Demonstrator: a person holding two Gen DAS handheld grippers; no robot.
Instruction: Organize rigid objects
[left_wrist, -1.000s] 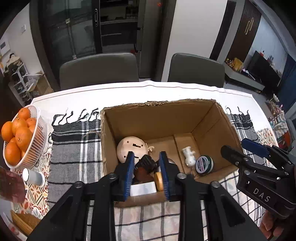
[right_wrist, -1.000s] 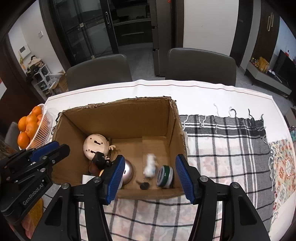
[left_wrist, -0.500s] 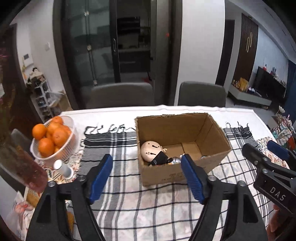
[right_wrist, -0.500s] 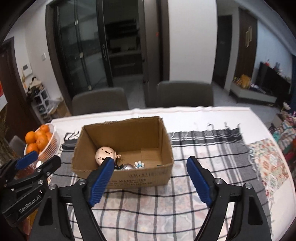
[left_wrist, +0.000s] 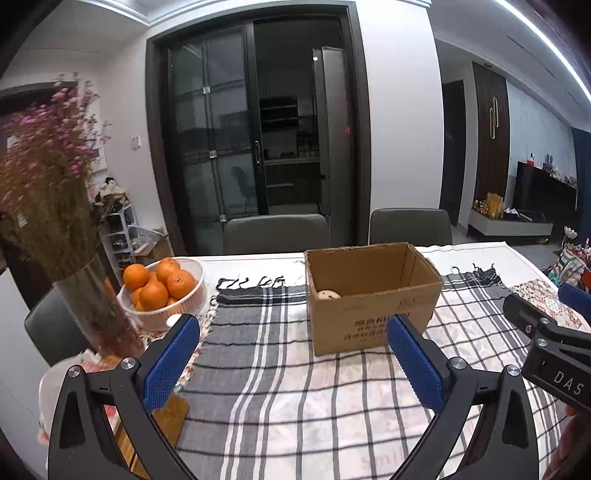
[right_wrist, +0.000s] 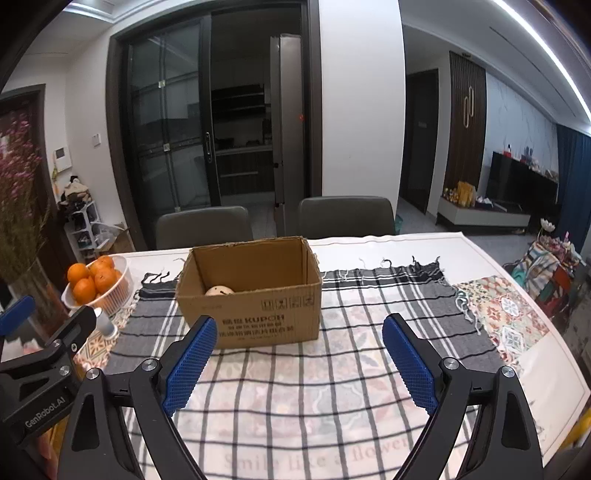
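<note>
Both tools, left tool (left_wrist: 291, 363) and right tool (right_wrist: 299, 365), are released, jaws opening with nothing between them. The cardboard box (right_wrist: 251, 306) stands alone on the tabletop (right_wrist: 369, 369), probably as the collection point; a round figure head (right_wrist: 219, 291) lies inside.

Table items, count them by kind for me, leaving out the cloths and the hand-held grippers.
Cardboard box: 1
Bowl of oranges: 1
Vase of dried flowers: 1
Small white bottle: 1
Round doll head in the box: 1
Total: 5
</note>
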